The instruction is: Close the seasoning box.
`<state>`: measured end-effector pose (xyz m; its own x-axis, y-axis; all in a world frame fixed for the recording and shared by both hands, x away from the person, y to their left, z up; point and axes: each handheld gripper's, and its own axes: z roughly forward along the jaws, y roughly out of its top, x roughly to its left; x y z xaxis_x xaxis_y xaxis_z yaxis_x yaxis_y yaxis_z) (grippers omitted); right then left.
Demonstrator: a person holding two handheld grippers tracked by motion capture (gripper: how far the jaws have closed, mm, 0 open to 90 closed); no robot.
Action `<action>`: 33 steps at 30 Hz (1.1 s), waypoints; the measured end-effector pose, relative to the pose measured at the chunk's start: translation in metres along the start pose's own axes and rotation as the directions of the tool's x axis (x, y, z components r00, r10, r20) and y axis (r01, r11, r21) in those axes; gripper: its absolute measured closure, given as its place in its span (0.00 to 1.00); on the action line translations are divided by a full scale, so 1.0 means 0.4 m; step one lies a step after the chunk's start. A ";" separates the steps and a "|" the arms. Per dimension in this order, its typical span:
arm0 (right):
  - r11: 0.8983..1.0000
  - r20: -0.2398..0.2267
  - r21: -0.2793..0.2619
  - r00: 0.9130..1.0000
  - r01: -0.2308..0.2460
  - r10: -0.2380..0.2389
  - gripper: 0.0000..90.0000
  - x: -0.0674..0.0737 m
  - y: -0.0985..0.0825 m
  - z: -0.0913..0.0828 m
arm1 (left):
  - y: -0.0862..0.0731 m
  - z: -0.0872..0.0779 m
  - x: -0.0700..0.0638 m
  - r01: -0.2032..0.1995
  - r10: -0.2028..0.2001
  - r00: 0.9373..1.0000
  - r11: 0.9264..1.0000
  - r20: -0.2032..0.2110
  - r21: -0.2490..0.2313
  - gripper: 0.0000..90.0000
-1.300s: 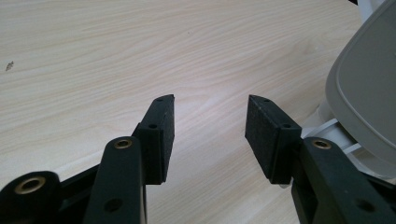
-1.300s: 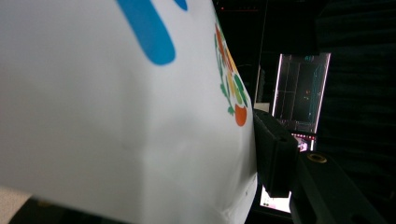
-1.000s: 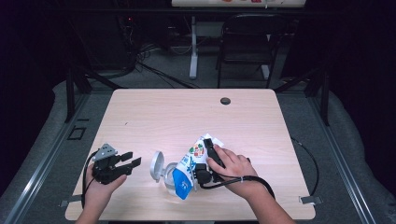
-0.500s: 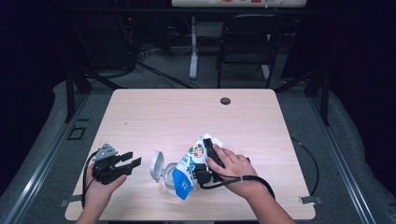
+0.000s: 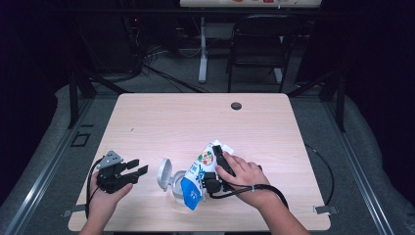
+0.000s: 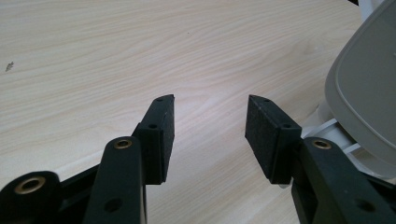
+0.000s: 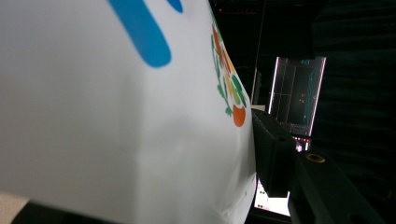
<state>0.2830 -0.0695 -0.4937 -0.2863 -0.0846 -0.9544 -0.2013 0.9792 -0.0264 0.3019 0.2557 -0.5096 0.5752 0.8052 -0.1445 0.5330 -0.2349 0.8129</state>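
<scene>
A white pouch (image 5: 199, 169) with blue and a fruit print leans tilted over a small clear container (image 5: 177, 192) whose grey hinged lid (image 5: 164, 174) stands open. My right gripper (image 5: 214, 170) is shut on the pouch; in the right gripper view the pouch (image 7: 116, 102) is pressed against one black pad (image 7: 273, 151) and hides the other jaw. My left gripper (image 5: 138, 167) rests low on the table at the left, open, with nothing between its jaws (image 6: 210, 126). The grey lid (image 6: 369, 88) rises just right of it in the left gripper view.
The light wooden table (image 5: 195, 122) has a dark cable hole (image 5: 236, 105) near its far edge. A cable (image 5: 323, 166) trails off the table's right side. A chair (image 5: 259, 44) and a stand stand on the dark floor beyond.
</scene>
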 end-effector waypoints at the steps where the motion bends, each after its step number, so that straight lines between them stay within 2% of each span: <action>1: 1.000 -0.001 0.000 1.000 0.000 0.000 0.64 0.000 0.000 0.000 | 0.000 0.000 0.000 0.000 0.000 1.000 1.000 0.000 0.000 0.59; 33: 1.000 0.003 -0.005 1.000 0.005 -0.005 0.65 -0.002 0.001 -0.001 | 0.000 0.000 0.000 -0.001 0.001 1.000 1.000 -0.001 0.000 0.59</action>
<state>0.2828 -0.0693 -0.4930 -0.2827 -0.0892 -0.9551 -0.2078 0.9777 -0.0298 0.3018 0.2555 -0.5096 0.5752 0.8053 -0.1434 0.5327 -0.2357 0.8128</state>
